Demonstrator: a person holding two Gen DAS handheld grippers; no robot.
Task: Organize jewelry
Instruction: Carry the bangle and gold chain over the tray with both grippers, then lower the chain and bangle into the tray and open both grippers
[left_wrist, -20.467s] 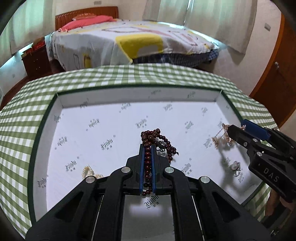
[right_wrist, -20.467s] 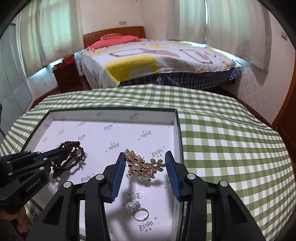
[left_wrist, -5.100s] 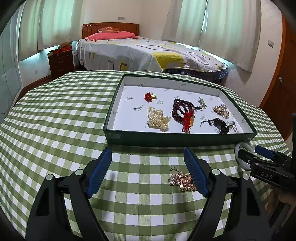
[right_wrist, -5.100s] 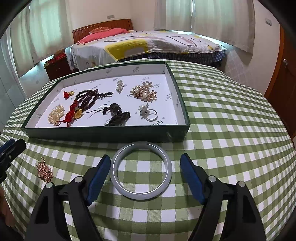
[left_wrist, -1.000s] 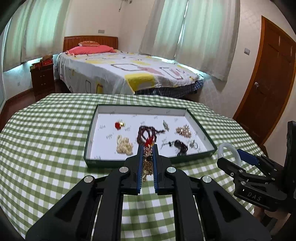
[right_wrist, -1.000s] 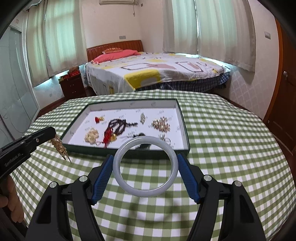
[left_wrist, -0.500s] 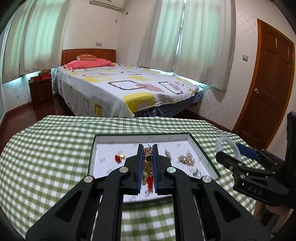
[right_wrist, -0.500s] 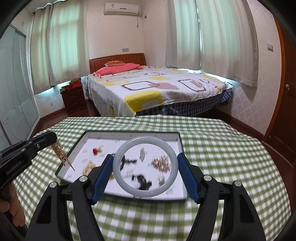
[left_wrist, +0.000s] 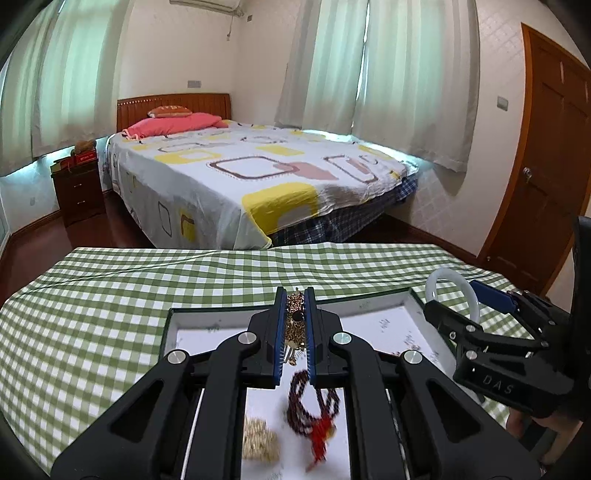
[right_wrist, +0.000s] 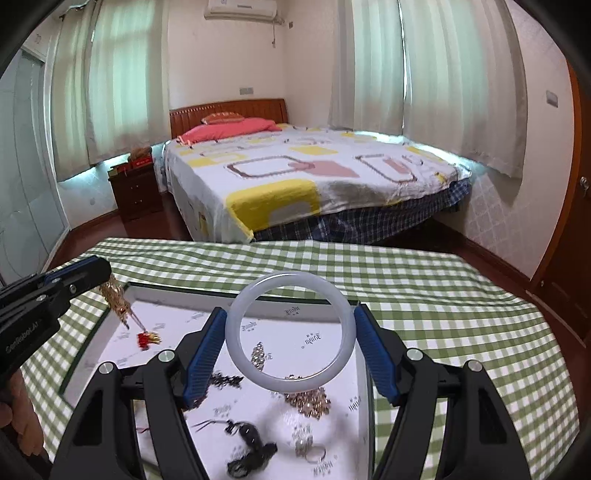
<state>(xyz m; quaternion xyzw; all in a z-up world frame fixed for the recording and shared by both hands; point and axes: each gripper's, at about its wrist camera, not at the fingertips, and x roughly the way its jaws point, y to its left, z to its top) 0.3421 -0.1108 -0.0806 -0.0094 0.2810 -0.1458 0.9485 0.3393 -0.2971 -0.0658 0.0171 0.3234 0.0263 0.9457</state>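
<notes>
My left gripper (left_wrist: 295, 328) is shut on a gold dangling ornament (left_wrist: 295, 325), which hangs over the left part of the white-lined tray (left_wrist: 173, 321). From the right wrist view, that ornament (right_wrist: 116, 299) dangles under the left gripper (right_wrist: 99, 273) above the tray's far left corner. My right gripper (right_wrist: 290, 343) is shut on a pale jade bangle (right_wrist: 236, 339), held flat over the tray (right_wrist: 92, 339). The bangle (left_wrist: 452, 291) also shows in the left wrist view, in the right gripper (left_wrist: 458, 314). Dark beads with a red tassel (left_wrist: 314, 406), a pearl bunch (left_wrist: 258, 439) and a red charm (right_wrist: 147, 338) lie in the tray.
The tray sits on a green checked tablecloth (right_wrist: 443, 314). Inside it also lie a gold brooch (right_wrist: 308, 400), a black piece (right_wrist: 251, 443) and a ring (right_wrist: 314, 454). Beyond the table stand a bed (left_wrist: 240, 177), a nightstand (left_wrist: 77, 188) and a wooden door (left_wrist: 546, 184).
Both grippers have advanced together from before the tray's near edge to above its interior, carrying the ornament and the bangle. The tray has slid down and closer in both views.
</notes>
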